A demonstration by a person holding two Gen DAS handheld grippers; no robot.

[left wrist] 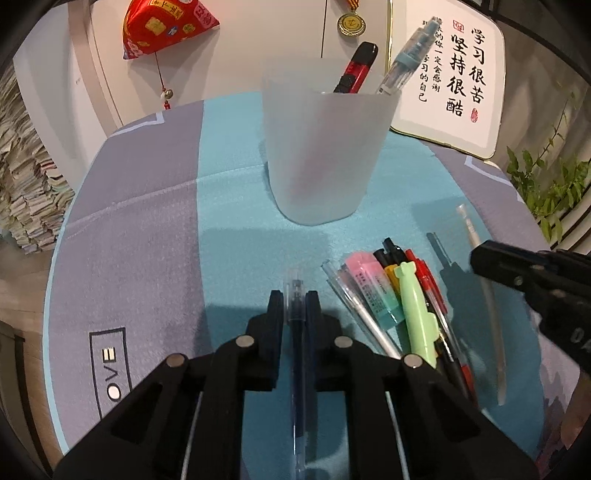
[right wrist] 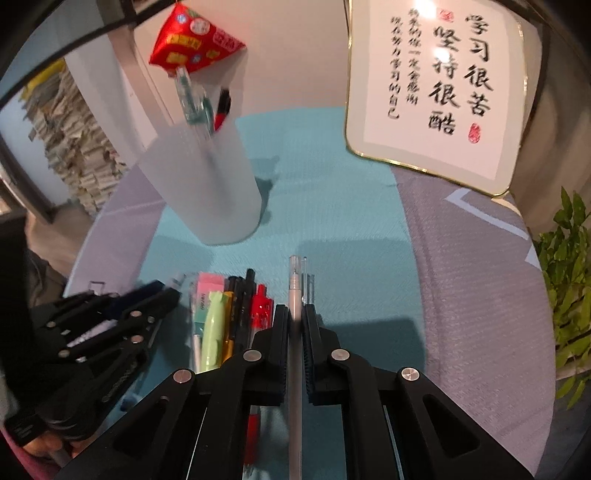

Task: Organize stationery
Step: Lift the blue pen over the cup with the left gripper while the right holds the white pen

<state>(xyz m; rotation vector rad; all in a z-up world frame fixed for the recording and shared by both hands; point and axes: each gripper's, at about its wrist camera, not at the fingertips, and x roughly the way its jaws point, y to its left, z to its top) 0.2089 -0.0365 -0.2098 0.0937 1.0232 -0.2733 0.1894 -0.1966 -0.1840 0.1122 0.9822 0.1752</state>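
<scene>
Two claws each pinch one pen above a tabletop [left wrist: 147, 206] covered in a teal and grey mat. The left claw [left wrist: 294, 301] is pressed together on a clear pen with dark blue ink [left wrist: 296, 332], which runs lengthwise between its fingers. The right claw [right wrist: 294, 314] is clamped the same way on a white pen [right wrist: 294, 291].

Far of both stands one frosted cup [left wrist: 325, 155], upright, holding two items: a red and black one [left wrist: 356, 66] and a clear pen with a pale blue cap [left wrist: 408, 55].

Between the claws, near the cup, lies one loose bundle of stationery [left wrist: 399, 295] on the teal strip. In it show one green pen [left wrist: 415, 306], one pink and mint highlighter [left wrist: 373, 288], one clear pen, and several black and red pens whose exact count cannot be told.

One framed calligraphy sign [left wrist: 454, 74] leans at the far right, one red pouch [left wrist: 162, 26] hangs at the far left, and one medal [left wrist: 351, 24] hangs between them.
</scene>
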